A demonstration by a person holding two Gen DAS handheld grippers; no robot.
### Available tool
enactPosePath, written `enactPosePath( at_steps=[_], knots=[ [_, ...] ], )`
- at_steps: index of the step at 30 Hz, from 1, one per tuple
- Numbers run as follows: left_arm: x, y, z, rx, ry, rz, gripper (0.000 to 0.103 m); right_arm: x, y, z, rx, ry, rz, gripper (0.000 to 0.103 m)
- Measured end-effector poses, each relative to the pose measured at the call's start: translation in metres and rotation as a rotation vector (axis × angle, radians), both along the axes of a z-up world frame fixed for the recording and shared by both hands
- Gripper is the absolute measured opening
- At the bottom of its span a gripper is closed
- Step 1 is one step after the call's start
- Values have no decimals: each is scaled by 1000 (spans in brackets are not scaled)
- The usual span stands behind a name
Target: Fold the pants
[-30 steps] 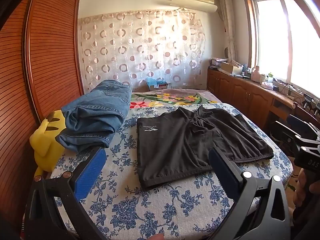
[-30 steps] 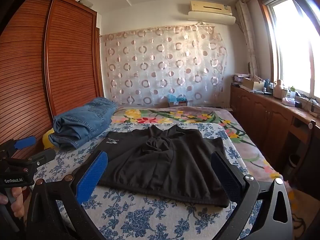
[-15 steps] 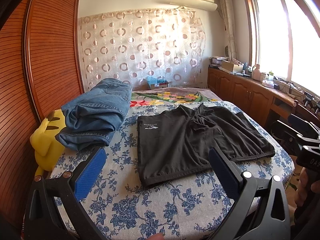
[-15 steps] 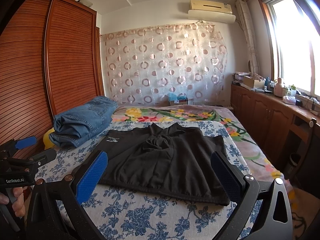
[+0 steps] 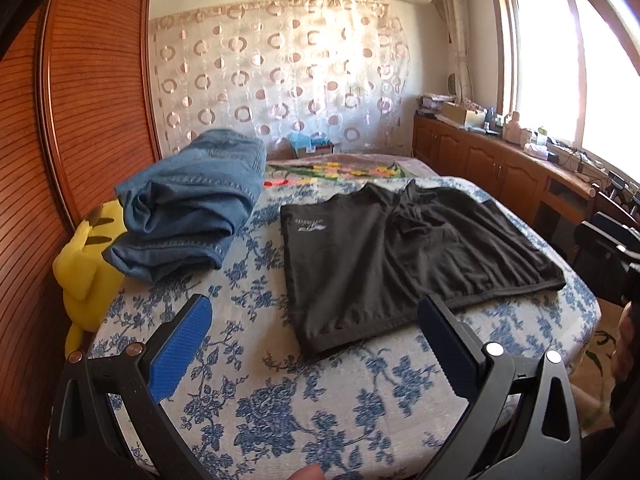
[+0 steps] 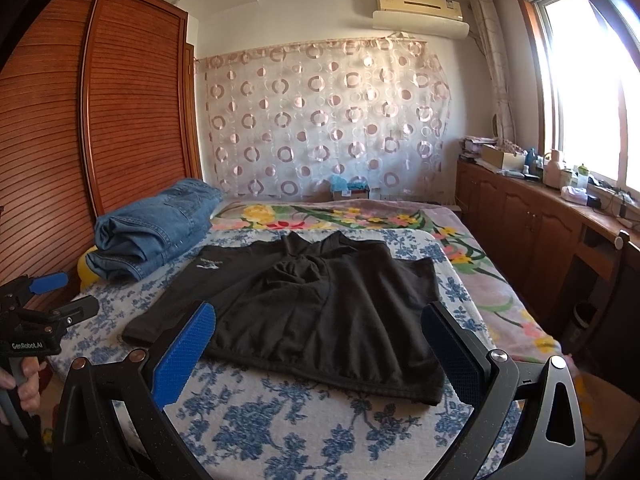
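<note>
— Looking at the left gripper (image 5: pixel 312 336) first: how do its jaws stand?

— Spread wide, with nothing between them. Its blue pads (image 5: pixel 180 346) hang above the flowered bedsheet (image 5: pixel 352 404), near the front edge of the bed, touching no cloth.

— And the right gripper (image 6: pixel 316 344)?

— Equally wide and empty. It hovers over the same sheet, just short of the near hem of the black pants (image 6: pixel 320 312). Its own pads (image 6: pixel 182 354) are clear of the fabric.

— Where do the pants lie?

— Flat on the bed, spread crosswise, with a white logo (image 5: pixel 310 224) toward the left side and a bunched fold near the middle of the far edge. In the left view the nearest corner (image 5: pixel 312 350) lies between the two fingers but farther out; the right-hand end reaches close to the bed's side edge.

— What crowds them?

— A folded stack of blue jeans (image 5: pixel 188 208) sits to the left, near the pants but apart from them, partly resting over a yellow plush toy (image 5: pixel 86 264) at the bed's left edge against the wooden wardrobe (image 5: pixel 80 100).

— Open room?

— Bare sheet runs along the front, between the pants and the bed's edge. Beyond the pants lies a floral blanket (image 6: pixel 340 216). A wooden cabinet (image 6: pixel 532 232) runs along the right wall, separated from the bed by a gap.

— Can each gripper see the other?

— Yes: a hand (image 6: pixel 24 380) holds the left one at the right view's left edge.
</note>
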State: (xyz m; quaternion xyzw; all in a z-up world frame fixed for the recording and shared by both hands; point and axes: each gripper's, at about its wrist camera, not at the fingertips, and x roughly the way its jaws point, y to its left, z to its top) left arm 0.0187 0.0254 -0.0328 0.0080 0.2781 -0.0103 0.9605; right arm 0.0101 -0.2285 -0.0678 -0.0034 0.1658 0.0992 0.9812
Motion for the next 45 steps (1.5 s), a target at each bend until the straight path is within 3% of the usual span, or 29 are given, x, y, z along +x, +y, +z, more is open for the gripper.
enactPosePath(
  at_steps=[17, 29, 37, 43, 45],
  knots=[
    [17, 22, -54, 6, 150, -15, 103, 4, -17, -8, -21, 82, -32, 100],
    [38, 27, -72, 27, 221, -60, 79, 4, -22, -7, -48, 186, -48, 89],
    [49, 25, -71, 10, 222, -77, 74, 7, -31, 1, -97, 257, -87, 86],
    [57, 26, -71, 0, 225, -77, 66, 3, -32, 3, -141, 308, -117, 77],
    [58, 26, -70, -4, 222, -76, 62, -1, -30, 5, -150, 318, -118, 67]
  ],
)
